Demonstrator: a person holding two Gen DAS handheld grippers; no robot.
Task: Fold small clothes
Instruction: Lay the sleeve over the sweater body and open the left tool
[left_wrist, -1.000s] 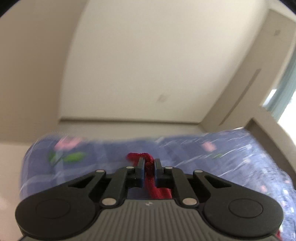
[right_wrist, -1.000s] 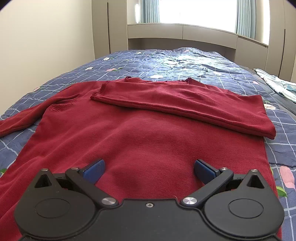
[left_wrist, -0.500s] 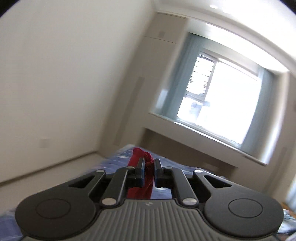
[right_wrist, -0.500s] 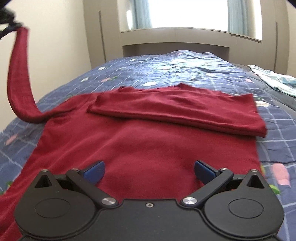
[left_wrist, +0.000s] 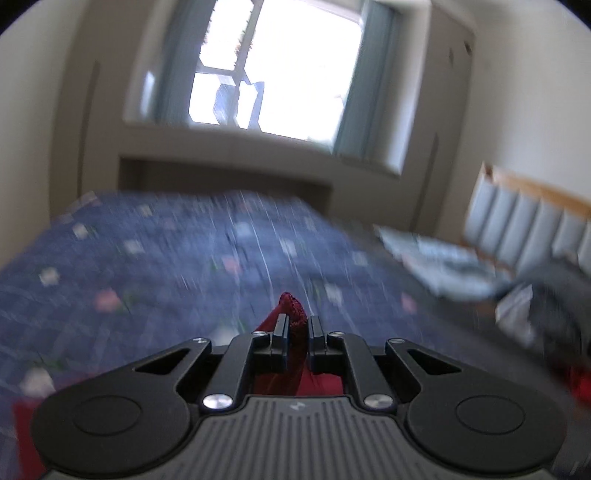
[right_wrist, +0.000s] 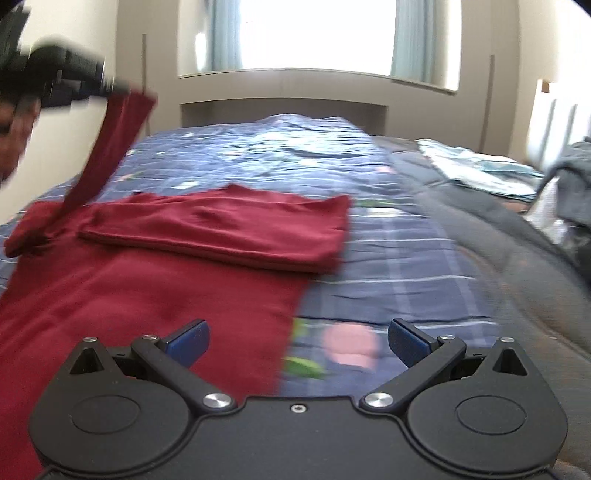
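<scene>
A dark red knitted sweater lies spread on the left part of the blue checked quilted bed, one sleeve folded across its upper part. The other sleeve rises off the bed's left edge into the left tongs. The right tongs hang above the sweater's right edge. A pale patterned cloth lies at the bed's far right corner.

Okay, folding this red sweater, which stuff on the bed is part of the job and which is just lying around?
Part of the job:
- red sweater
- its raised sleeve, pinched in the left gripper
- right gripper, open

Lying about:
- pale patterned cloth
- grey clothes pile
- blue bedspread
</scene>
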